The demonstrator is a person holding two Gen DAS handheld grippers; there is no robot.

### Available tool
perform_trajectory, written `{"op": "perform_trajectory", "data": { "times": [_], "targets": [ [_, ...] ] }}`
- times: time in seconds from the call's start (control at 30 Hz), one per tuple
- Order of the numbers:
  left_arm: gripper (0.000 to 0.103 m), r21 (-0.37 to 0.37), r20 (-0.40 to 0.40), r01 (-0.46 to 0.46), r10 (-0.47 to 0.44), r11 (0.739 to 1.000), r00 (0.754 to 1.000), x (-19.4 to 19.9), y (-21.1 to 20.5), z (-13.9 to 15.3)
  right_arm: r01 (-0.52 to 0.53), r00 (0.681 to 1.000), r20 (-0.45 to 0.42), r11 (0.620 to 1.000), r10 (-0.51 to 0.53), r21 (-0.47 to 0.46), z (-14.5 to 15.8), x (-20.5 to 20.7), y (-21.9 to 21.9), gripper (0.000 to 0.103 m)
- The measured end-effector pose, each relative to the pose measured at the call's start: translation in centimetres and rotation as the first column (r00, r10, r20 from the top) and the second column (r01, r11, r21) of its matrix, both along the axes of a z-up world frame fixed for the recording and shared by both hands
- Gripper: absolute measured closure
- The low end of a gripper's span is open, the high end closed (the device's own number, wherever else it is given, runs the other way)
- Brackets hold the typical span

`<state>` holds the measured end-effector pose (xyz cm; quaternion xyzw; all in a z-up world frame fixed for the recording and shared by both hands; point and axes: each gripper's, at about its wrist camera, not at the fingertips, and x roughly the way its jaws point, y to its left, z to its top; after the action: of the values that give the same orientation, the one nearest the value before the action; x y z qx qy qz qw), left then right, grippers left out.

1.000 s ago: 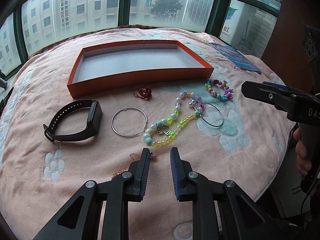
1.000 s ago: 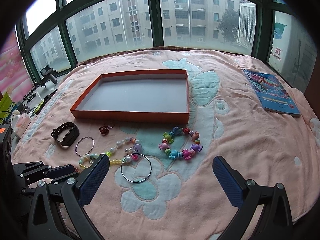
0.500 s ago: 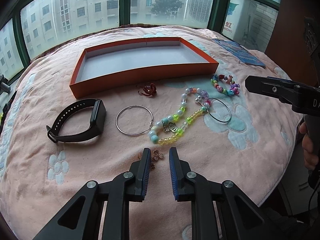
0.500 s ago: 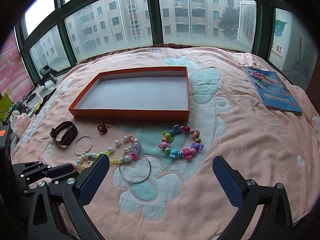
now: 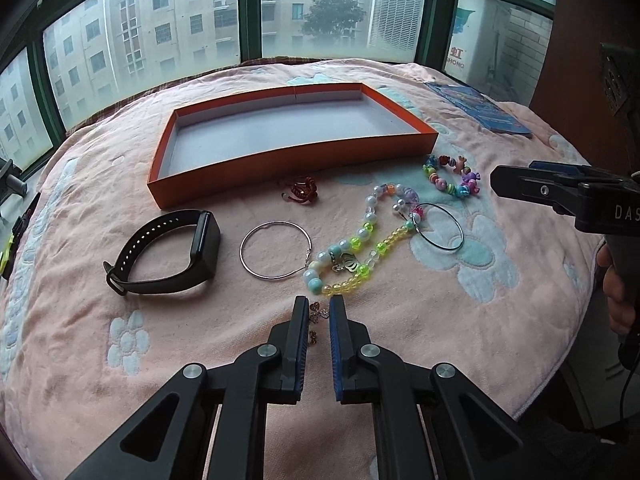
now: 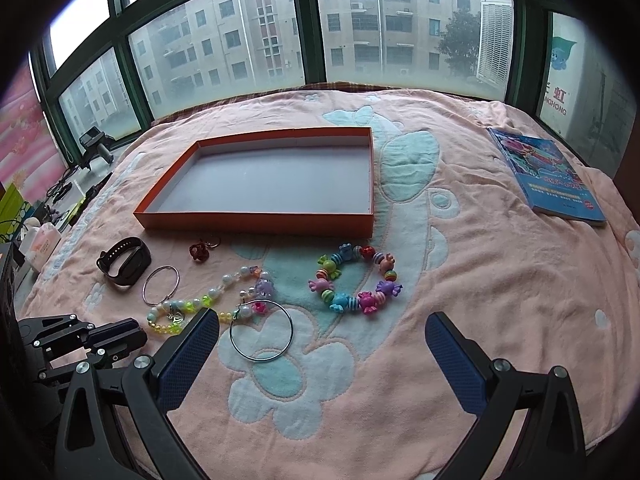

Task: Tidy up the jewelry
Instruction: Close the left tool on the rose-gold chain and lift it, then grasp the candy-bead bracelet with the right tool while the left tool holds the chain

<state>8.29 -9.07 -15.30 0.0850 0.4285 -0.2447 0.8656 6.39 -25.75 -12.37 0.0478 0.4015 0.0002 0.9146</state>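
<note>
An empty orange tray lies on a pink blanket. In front of it lie a black wristband, a silver hoop, a red ring, a pastel bead bracelet, a dark hoop and a candy bead bracelet. My left gripper has its jaws narrowly apart around a small gold chain on the blanket. My right gripper is wide open and empty above the dark hoop.
A blue book lies at the far right of the blanket. Windows run along the far side. Clutter and a camera stand sit off the left edge. The blanket's front edge drops off at the right.
My left gripper has moved forward over the gold chain, so the chain now sits between the fingers, and the jaws have narrowed a little. The right gripper has hardly moved.
</note>
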Motion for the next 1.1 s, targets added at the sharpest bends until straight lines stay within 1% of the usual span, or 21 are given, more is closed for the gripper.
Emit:
{"op": "perform_trajectory", "data": {
  "times": [0.13,0.2,0.3,0.33,0.43,0.5,0.53,0.6,0.63,0.7,0.8,0.9,1.1],
  "targets": [
    [0.092,-0.047,0.023,-0.027,0.028,0.999,0.999,0.2,1.1,2.1,0.006,1.0,-0.006,1.0,-0.005,0.023,-0.1,0.4,-1.1,0.0],
    [0.092,-0.059,0.04,-0.038,0.041,0.998,0.998,0.4,1.7,3.2,0.006,1.0,-0.006,1.0,-0.006,0.026,-0.2,0.7,-1.6,0.0],
    [0.092,-0.073,0.064,-0.051,0.056,0.996,0.996,0.6,2.4,4.6,0.008,1.0,-0.014,1.0,-0.008,0.008,-0.4,1.3,-2.1,0.002],
    [0.092,-0.08,0.066,-0.057,0.062,0.995,0.996,0.8,2.6,5.0,0.011,1.0,-0.017,1.0,-0.011,0.002,-0.5,1.5,-2.3,0.007],
    [0.092,-0.106,0.071,-0.072,0.079,0.992,0.994,1.0,3.5,5.8,0.033,0.999,-0.03,0.999,-0.032,0.035,-0.8,2.2,-3.5,0.015],
    [0.092,-0.116,0.072,-0.076,0.085,0.99,0.994,1.2,3.7,6.1,0.051,0.998,-0.046,0.998,-0.049,0.041,-1.1,2.8,-4.2,0.019],
    [0.092,-0.117,0.071,-0.079,0.088,0.99,0.994,1.3,3.8,6.1,0.051,0.998,-0.05,0.998,-0.049,0.037,-1.3,3.1,-4.4,0.025],
    [0.092,-0.12,0.067,-0.081,0.089,0.989,0.994,1.5,4.0,6.1,0.041,0.997,-0.065,0.999,-0.04,0.016,-1.6,3.8,-4.5,0.033],
    [0.092,-0.118,0.064,-0.084,0.092,0.989,0.994,1.7,4.1,6.1,0.036,0.997,-0.067,0.999,-0.035,0.007,-1.6,4.0,-4.5,0.039],
    [0.092,-0.115,0.058,-0.087,0.094,0.99,0.994,2.0,4.1,5.9,0.019,0.998,-0.057,1.0,-0.018,0.009,-1.4,4.2,-4.4,0.046],
    [0.092,-0.111,0.047,-0.09,0.096,0.99,0.994,2.4,4.0,5.4,-0.029,0.999,-0.038,0.998,0.031,0.049,-1.0,4.5,-4.2,0.047],
    [0.092,-0.106,0.035,-0.091,0.096,0.99,0.995,2.8,3.9,4.9,-0.072,0.996,-0.055,0.994,0.077,0.083,-1.5,5.0,-3.7,0.048],
    [0.092,-0.1,0.021,-0.093,0.095,0.991,0.995,3.4,3.7,4.4,-0.095,0.992,-0.081,0.993,0.101,0.075,-2.7,6.0,-3.5,0.048]
  ]
}}
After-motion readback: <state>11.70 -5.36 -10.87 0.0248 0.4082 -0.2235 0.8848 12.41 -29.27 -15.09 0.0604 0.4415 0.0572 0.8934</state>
